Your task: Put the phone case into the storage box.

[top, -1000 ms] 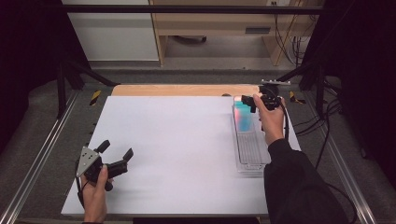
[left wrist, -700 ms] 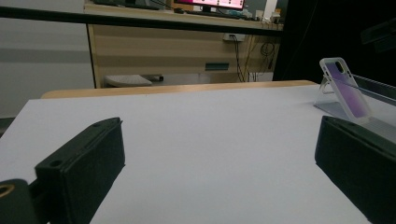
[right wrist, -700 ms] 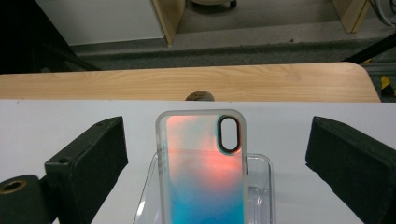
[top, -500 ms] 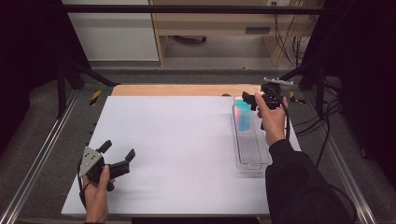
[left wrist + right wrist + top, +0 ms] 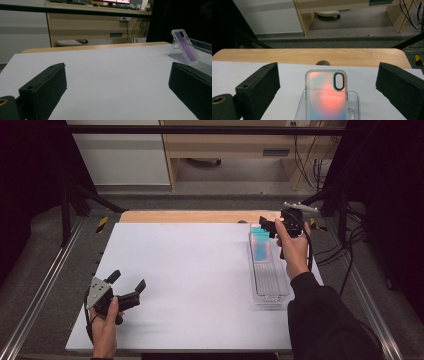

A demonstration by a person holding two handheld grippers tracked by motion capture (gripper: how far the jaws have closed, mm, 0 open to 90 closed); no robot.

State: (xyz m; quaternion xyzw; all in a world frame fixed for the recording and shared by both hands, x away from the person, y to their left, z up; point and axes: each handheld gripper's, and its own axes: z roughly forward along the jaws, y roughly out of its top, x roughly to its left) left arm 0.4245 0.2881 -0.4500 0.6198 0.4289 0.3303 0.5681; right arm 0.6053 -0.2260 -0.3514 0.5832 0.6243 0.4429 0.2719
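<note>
A phone case (image 5: 326, 96) stands up on its end at the far end of a long clear tray (image 5: 269, 275). It leans back a little. The tray lies on the white surface (image 5: 195, 280), along the surface's right side. In the right gripper view the phone case glows orange-red in the middle and blue-green near its edges, with a clear rim and a dark oval hole near the top. In the high view the phone case (image 5: 260, 245) looks blue-green with a pink top. In the left gripper view the phone case (image 5: 185, 47) looks purple.

The right hand-held gripper (image 5: 268, 225) hangs over the far end of the tray, just above the phone case. Its two black jaws are wide apart and hold nothing. In the right gripper view one jaw sits on each side of the phone case, and neither one touches it. A person's right hand (image 5: 292, 245) in a dark sleeve holds this hand-held gripper.

The left hand-held gripper (image 5: 127, 287) is well apart from the tray, low over the near left part of the white surface. Its jaws are spread wide too, with nothing between them. It points across the surface toward the tray.

A strip of bare wood (image 5: 309, 56) shows past the far edge of the white surface, beyond the tray.
</note>
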